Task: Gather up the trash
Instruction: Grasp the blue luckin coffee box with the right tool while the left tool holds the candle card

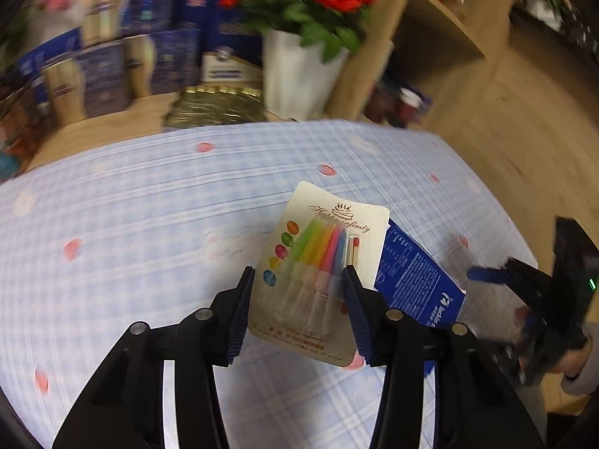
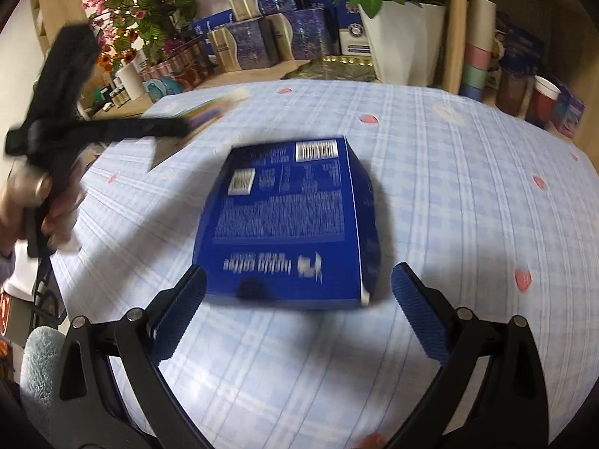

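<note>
Two pieces of likely trash lie side by side on the checked surface [image 1: 149, 202], and each of your claws already faces one of them. Take the blue box [image 2: 288, 220] as your landmark: it lies flat, its printed face up, its long axis running away from your right claw [image 2: 299, 299], whose jaws stand wide open on either side of the box's near end without touching it. That near end is narrower than the gap, so I judge that you can push straight forward along the box's length and close across its short width; no turning of the wrist seems needed. To the left of the box, with one edge touching or slightly overlapping it, lies the candle card [image 1: 322, 262], a white card with coloured candles under a clear blister. Its long axis also runs away from you, tilted a little towards the box. Your left claw [image 1: 297, 292] is open too, its jaws straddling the lower part of the card; whether the pads touch the card's edges I cannot tell. The left claw is plainly the nearer one to the card, the right to the box. The card lies flat and thin, so a grip across its edges may slip.
</note>
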The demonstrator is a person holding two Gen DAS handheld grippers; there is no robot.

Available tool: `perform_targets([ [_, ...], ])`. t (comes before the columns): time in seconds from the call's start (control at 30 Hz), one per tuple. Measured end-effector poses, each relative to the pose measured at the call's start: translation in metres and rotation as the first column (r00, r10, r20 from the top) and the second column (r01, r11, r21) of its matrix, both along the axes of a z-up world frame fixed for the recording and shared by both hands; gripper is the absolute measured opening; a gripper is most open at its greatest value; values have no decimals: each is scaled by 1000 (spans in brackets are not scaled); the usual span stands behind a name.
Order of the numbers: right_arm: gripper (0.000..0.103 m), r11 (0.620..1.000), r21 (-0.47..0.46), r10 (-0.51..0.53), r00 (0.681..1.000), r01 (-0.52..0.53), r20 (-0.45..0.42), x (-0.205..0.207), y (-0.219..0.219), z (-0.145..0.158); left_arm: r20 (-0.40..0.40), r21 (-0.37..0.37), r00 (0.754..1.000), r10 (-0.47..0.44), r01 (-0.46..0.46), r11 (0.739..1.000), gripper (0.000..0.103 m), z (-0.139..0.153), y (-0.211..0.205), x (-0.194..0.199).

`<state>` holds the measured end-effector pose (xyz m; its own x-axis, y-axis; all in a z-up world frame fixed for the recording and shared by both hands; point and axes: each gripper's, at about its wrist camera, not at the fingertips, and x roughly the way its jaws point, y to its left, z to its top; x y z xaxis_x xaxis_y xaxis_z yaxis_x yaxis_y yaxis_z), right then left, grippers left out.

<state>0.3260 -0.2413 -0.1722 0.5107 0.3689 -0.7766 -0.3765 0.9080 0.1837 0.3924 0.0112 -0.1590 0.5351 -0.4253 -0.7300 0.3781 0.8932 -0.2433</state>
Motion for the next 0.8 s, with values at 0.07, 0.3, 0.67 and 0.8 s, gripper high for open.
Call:
perform_targets([
  [0.07, 97, 1000, 2, 19, 999, -19, -32, 21, 3, -3, 22, 2, 999, 38, -38, 999, 46, 3, 12, -14],
  [0.3, 97, 995, 96, 37, 977, -17, -211, 75, 5, -34, 38, -12, 990, 134, -134, 991, 46, 7, 44, -43],
  [0.67, 51, 962, 269, 37, 954, 46, -298, 84, 2, -28, 47, -37, 983, 178, -177, 984, 46, 9, 63, -80],
  [0.8, 33, 958, 287, 66, 968, 7, -242, 73, 7, 2, 61, -30, 981, 184, -183, 983, 46, 13, 65, -94],
])
